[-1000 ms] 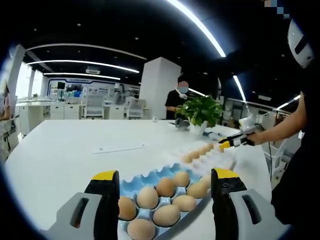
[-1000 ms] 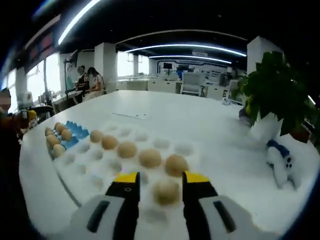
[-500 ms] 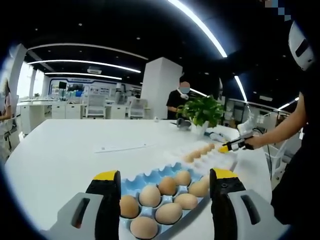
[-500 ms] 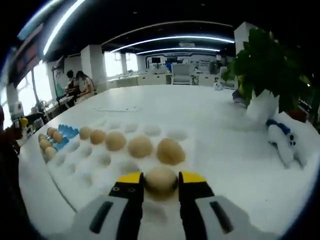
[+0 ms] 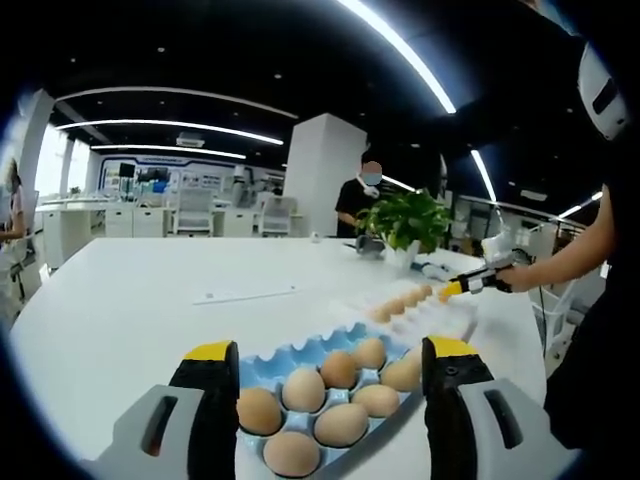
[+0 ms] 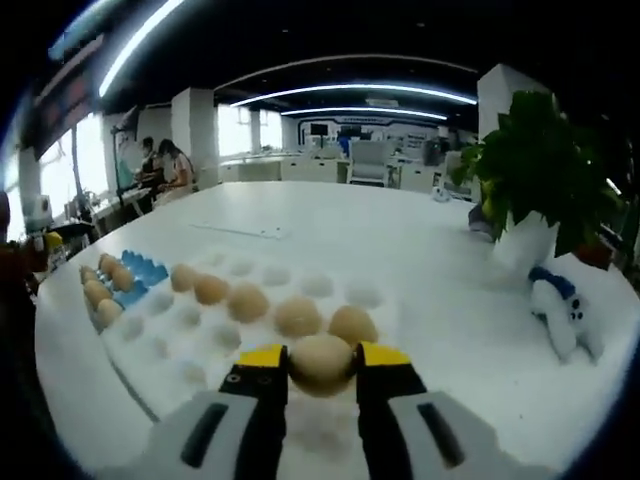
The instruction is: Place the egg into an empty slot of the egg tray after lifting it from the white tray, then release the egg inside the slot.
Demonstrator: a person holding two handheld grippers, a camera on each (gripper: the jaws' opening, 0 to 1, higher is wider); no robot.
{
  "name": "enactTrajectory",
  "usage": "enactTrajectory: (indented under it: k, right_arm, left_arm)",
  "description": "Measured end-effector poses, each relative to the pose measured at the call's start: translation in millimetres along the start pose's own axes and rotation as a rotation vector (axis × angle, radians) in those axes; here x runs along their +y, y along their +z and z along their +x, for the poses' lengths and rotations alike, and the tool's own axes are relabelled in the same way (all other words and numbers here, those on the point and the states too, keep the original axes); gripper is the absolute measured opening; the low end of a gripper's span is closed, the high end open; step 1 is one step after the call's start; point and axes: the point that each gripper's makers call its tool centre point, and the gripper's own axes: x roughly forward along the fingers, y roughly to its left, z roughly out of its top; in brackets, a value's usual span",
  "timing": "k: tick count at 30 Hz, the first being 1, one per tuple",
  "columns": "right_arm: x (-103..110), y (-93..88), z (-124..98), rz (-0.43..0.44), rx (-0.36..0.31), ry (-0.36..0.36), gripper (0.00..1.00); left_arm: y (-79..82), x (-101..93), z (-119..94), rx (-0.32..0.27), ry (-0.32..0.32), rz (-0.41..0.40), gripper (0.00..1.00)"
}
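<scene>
Egg (image 6: pixel 322 362) gripped in right claw (image 6: pixel 320 362) above white tray (image 6: pixel 180 350); left claw (image 5: pixel 325 352) open over blue egg tray (image 5: pixel 300 352).

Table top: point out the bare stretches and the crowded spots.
Bare: the wide table stretch beyond the blue egg tray, around a paper sheet; also between the white tray and the potted plant. Crowded: the blue tray's egg-filled slots, and near the plant, where a plush toy lies.

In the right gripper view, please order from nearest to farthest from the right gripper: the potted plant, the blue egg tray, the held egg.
1. Held egg, between the right gripper jaws.
2. Blue egg tray, far left on the table.
3. Potted plant, right, about as distant as the tray; too close to call.
</scene>
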Motion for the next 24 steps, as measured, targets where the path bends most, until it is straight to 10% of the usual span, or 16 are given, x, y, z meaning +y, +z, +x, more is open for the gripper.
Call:
enactTrajectory:
  k: [10,24]
  right_arm:
    - [85.6,37.0,10.8,-0.048,-0.07,0.219,0.26]
    - [171.4,32.5,43.3,-0.15,-0.027,0.477,0.26]
  left_arm:
    - [-1.0,-1.0,0.7,0.003,0.0,-0.007,0.77]
    - [1.3,1.8,-2.1,-0.005,0.01,-0.004,0.79]
